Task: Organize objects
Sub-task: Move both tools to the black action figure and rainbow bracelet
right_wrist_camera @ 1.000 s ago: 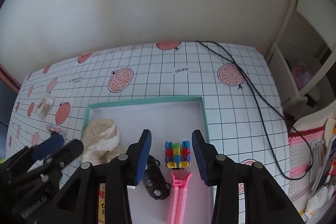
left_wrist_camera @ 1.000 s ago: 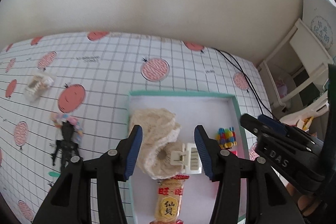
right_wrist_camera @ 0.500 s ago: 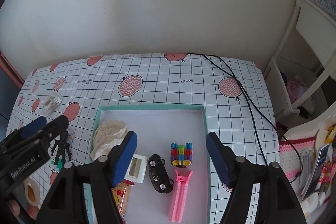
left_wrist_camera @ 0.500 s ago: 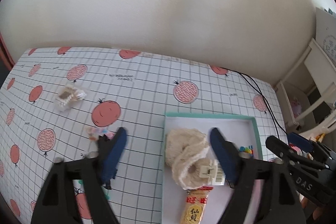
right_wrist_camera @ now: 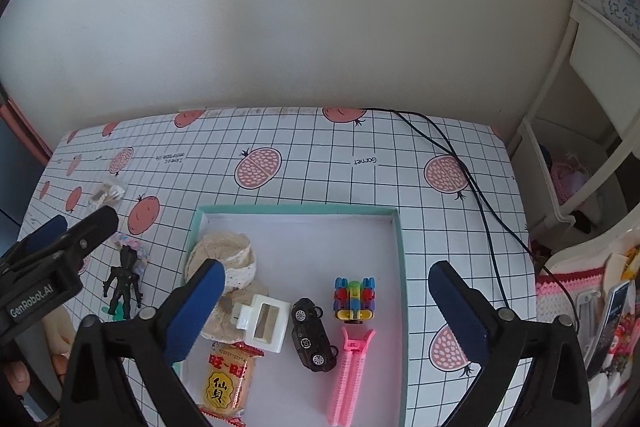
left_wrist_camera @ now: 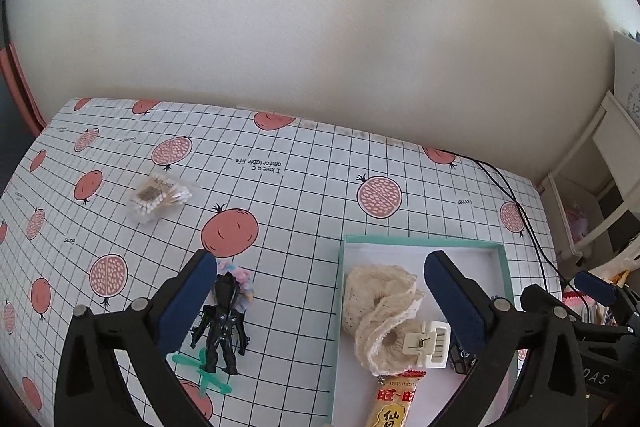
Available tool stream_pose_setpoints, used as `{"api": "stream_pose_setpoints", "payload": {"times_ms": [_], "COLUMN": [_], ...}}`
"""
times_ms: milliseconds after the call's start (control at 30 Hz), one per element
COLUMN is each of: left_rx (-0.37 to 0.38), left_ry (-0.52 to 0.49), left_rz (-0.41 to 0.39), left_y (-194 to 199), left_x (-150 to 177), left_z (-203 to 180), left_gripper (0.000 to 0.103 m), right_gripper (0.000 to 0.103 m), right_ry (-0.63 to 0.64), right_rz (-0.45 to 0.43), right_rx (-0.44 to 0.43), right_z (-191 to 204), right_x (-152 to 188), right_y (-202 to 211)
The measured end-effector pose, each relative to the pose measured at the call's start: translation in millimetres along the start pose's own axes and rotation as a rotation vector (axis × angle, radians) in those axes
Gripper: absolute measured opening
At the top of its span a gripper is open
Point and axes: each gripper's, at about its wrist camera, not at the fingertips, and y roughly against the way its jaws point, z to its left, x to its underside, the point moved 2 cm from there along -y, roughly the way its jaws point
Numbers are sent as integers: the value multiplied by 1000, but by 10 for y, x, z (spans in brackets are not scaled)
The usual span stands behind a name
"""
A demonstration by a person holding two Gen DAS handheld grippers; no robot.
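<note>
A teal-rimmed box [right_wrist_camera: 402, 267] [left_wrist_camera: 340, 307] holds a cream lace cloth [right_wrist_camera: 224, 259] [left_wrist_camera: 380, 299], a white hair claw [right_wrist_camera: 264, 321] [left_wrist_camera: 428, 343], a snack packet [right_wrist_camera: 228, 379] [left_wrist_camera: 394, 403], a black toy car [right_wrist_camera: 312, 333], a coloured block toy [right_wrist_camera: 354, 299] and a pink clip [right_wrist_camera: 350, 375]. Left of the box lie a black figure [left_wrist_camera: 222, 327] [right_wrist_camera: 124, 281], a pastel scrunchie [left_wrist_camera: 242, 279], a green piece [left_wrist_camera: 208, 371] and a cotton-swab packet [left_wrist_camera: 160, 197] [right_wrist_camera: 106, 193]. My left gripper [left_wrist_camera: 320, 271] is open and empty above the box's left edge. My right gripper [right_wrist_camera: 326, 279] is open and empty above the box.
The table has a grid cloth with pomegranate prints [right_wrist_camera: 320, 155]. A black cable [right_wrist_camera: 472, 179] runs along the right side. A white shelf unit [right_wrist_camera: 568, 131] stands to the right, with a pink crocheted mat and clutter [right_wrist_camera: 568, 291] beside it. A wall is behind.
Both grippers have opened wide and pulled up and back from the box. The white hair claw now lies free on the cloth. The left gripper has shifted left.
</note>
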Motion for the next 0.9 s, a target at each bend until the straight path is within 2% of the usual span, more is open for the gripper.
{"api": "stream_pose_setpoints", "payload": {"times_ms": [400, 500, 700, 900], "left_rx": [1, 10, -15, -64], "left_ry": [12, 26, 91, 161], "left_rz": [12, 11, 1, -6], "left_y": [-8, 16, 106, 188], "left_x": [-3, -32, -114, -171], "left_z": [67, 146, 561, 1087], "left_gripper": [103, 103, 103, 103], "right_gripper": [103, 103, 103, 103], "right_ry": [-11, -6, 36, 101], "right_rz": [8, -2, -39, -38], "right_rx": [-9, -34, -81, -134], "right_z": [11, 48, 315, 779], "right_x": [3, -10, -50, -55], "right_y": [-8, 31, 126, 83]}}
